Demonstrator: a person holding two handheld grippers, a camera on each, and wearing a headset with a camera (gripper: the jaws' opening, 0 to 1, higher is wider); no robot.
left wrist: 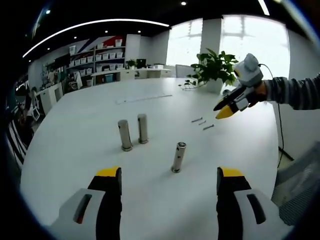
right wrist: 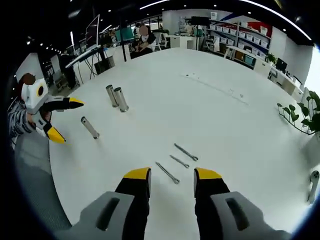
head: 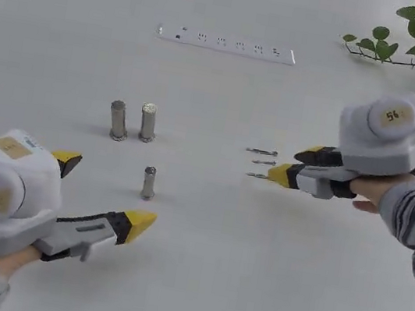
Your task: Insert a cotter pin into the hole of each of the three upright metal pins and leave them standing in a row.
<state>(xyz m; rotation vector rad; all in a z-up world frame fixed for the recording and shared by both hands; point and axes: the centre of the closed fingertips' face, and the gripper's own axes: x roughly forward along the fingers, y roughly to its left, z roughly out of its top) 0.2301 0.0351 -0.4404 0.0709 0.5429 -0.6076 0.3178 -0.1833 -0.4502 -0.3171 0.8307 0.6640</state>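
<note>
Nothing inserted yet: 3 slim silver cotter pins (head: 264, 162) lie loose before the right gripper (head: 285, 165), jaws apart, empty. 3 upright grey metal pins (head: 148, 122) stand bare. Left gripper (head: 111, 188) likewise apart, empty.

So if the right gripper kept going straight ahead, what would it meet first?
Most likely the nearest cotter pin, lying just ahead of the right gripper, in line with the gap between its open jaws.

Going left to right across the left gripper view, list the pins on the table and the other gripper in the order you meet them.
First metal pin → second metal pin → lone metal pin → cotter pins → right gripper
</note>
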